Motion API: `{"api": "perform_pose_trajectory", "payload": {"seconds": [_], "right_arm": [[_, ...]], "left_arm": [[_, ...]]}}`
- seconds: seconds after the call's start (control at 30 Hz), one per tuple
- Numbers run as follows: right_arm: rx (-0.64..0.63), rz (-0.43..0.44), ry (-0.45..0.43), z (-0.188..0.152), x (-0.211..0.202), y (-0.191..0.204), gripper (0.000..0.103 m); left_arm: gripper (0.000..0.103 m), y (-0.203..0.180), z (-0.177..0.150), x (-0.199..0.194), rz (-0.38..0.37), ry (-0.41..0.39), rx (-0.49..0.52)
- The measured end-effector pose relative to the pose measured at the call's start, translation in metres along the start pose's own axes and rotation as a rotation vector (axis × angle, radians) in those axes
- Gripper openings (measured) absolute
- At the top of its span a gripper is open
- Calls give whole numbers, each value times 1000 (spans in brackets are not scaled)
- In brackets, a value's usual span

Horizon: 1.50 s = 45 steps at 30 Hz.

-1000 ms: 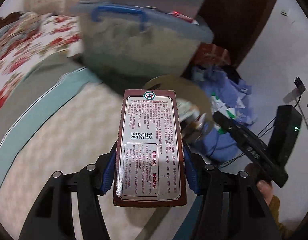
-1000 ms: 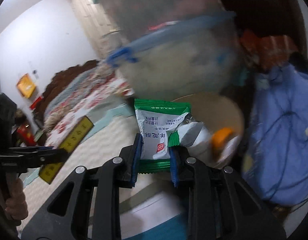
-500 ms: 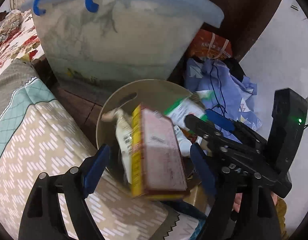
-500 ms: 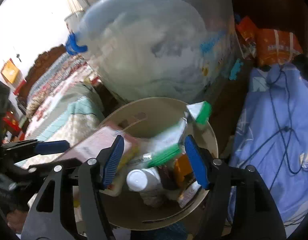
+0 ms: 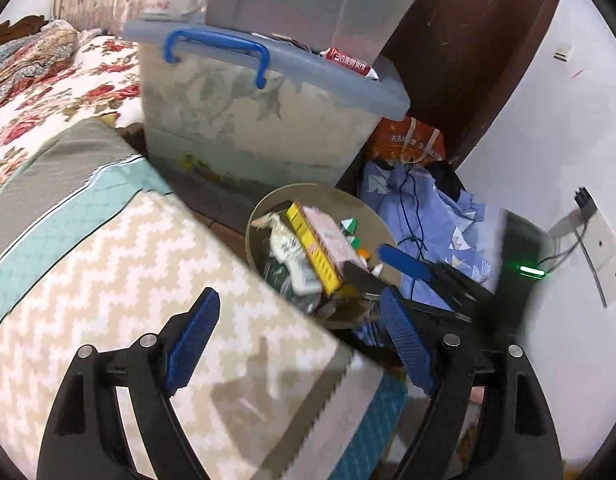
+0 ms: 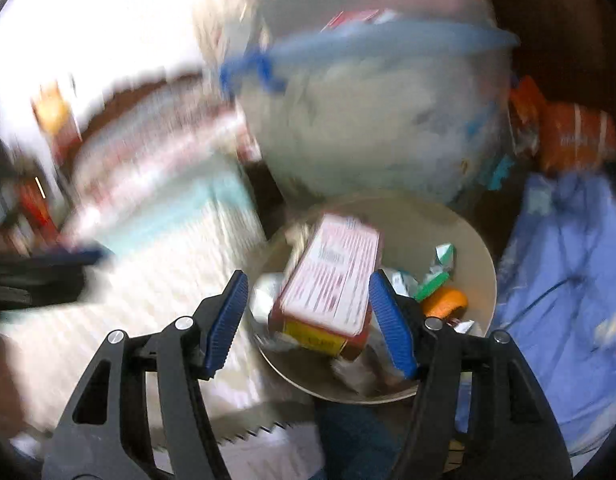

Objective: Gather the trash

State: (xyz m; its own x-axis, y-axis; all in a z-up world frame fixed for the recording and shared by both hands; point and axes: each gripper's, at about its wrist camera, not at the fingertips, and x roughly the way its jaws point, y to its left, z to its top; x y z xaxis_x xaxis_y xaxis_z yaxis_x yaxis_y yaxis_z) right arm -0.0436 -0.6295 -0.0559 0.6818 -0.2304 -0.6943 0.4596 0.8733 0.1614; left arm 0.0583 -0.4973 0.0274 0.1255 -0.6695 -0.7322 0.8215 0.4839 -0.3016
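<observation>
A round beige bin (image 5: 292,193) stands on the floor between the bed and a heap of blue cloth. In it lies a pink box with a yellow edge (image 5: 322,242), tilted on top of wrappers and a white bag. My left gripper (image 5: 299,340) is open and empty above the bed's corner, short of the bin. In the right wrist view, which is blurred, my right gripper (image 6: 310,316) is open above the bin (image 6: 470,236), with the box (image 6: 334,276) below and apart from its pads. A green wrapper (image 6: 432,280) and an orange piece (image 6: 448,300) lie beside the box.
A clear storage tub with a blue lid and handle (image 5: 247,128) stands right behind the bin. The bed with a zigzag blanket (image 5: 107,280) fills the left. Blue cloth (image 5: 440,216), an orange bag (image 5: 408,144), cables and a wall socket (image 5: 596,240) are to the right.
A second ago my left gripper held the box and my right held a green packet. Both opened, and box and packet dropped into the bin. The left gripper then drew back.
</observation>
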Motion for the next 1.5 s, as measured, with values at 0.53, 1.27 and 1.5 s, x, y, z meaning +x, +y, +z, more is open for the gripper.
{"api": "perform_pose_trajectory", "payload": {"seconds": [0.53, 1.27, 1.5], "right_arm": [[71, 128, -256, -33, -112, 102, 81], [270, 178, -104, -131, -139, 184, 94], [317, 103, -125, -145, -160, 164, 97]], "left_arm": [[94, 34, -129, -147, 257, -174, 70], [94, 54, -197, -188, 529, -138, -6], [94, 35, -197, -182, 527, -147, 47]]}}
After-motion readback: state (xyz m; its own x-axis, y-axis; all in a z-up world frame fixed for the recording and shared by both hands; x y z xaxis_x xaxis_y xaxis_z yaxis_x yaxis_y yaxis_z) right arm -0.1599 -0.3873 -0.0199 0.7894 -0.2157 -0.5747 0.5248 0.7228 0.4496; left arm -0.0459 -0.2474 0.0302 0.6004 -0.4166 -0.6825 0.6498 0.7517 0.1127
